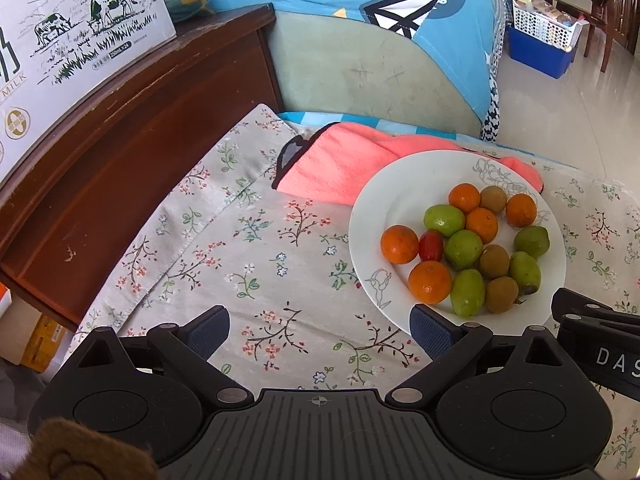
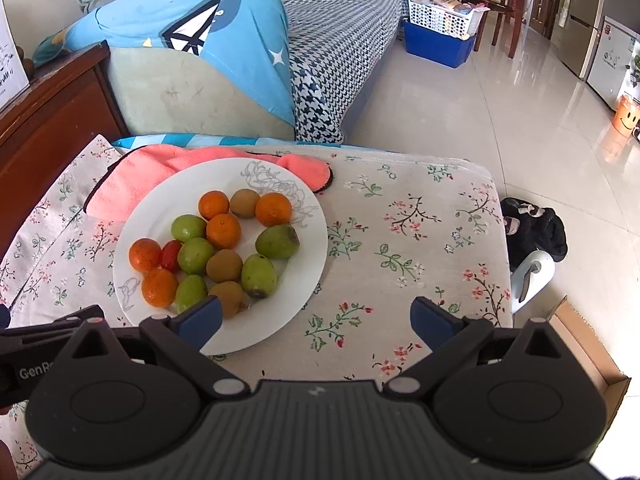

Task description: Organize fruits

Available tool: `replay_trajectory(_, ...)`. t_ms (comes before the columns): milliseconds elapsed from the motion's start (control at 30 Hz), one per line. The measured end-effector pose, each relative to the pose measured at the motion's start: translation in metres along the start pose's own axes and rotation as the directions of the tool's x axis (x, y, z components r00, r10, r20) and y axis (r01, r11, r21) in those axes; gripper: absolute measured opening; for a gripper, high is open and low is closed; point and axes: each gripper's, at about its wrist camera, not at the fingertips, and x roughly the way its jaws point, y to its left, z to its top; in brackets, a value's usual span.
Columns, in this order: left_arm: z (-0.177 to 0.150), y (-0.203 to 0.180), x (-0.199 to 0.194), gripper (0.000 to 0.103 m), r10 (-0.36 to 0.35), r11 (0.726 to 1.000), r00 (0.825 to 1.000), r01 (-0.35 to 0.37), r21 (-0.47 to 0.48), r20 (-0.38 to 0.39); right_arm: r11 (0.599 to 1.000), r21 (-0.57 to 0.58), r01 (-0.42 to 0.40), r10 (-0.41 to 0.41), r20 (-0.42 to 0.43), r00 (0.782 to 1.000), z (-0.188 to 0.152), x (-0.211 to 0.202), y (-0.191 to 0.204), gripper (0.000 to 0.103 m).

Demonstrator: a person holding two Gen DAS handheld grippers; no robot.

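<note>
Both claws wide, empty: left claw (image 1: 320, 330), right claw (image 2: 316, 318). Fruit packed tight on plate (image 2: 280, 304); risk: grabbing one nudges neighbours, round ones roll off.

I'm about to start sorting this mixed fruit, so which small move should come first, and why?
Probably ease the open right gripper forward and left over the plate toward the nearest brown kiwi. Both grippers are empty, all the fruit is piled mixed on that plate, and this kiwi lies right by the right gripper's left finger. The left gripper hovers over bare cloth.
</note>
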Motion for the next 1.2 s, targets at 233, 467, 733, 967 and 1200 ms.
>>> replay_trajectory(233, 0.001, 0.001, 0.005, 0.098, 0.000, 1.000, 1.000, 0.000, -0.005, -0.005, 1.000, -0.010, 0.000, 0.000, -0.005, 1.000, 0.000, 0.003, 0.004, 0.100)
replay_trajectory(467, 0.001, -0.002, 0.008, 0.098, 0.009, 1.000, 1.000, -0.008, 0.006, -0.007, 1.000, -0.012, 0.009, -0.009, -0.008, 1.000, 0.000, 0.006, 0.005, 0.100)
replay_trajectory(733, 0.001, -0.002, 0.011, 0.098, 0.015, 1.000, 1.000, -0.015, 0.007, -0.009, 1.000, -0.015, 0.012, -0.013, -0.010, 1.000, -0.001, 0.008, 0.006, 0.100)
replay_trajectory(967, 0.000, -0.002, 0.012, 0.098, 0.019, 1.000, 1.000, -0.019, 0.009, -0.011, 1.000, -0.014, 0.011, -0.011, -0.012, 1.000, -0.002, 0.009, 0.006, 0.100)
replay_trajectory(1200, 0.000, -0.001, 0.011, 0.098, 0.029, 1.000, 1.000, -0.029, 0.011, -0.008, 1.000, -0.013, 0.009, -0.009, -0.009, 1.000, -0.002, 0.009, 0.007, 0.100)
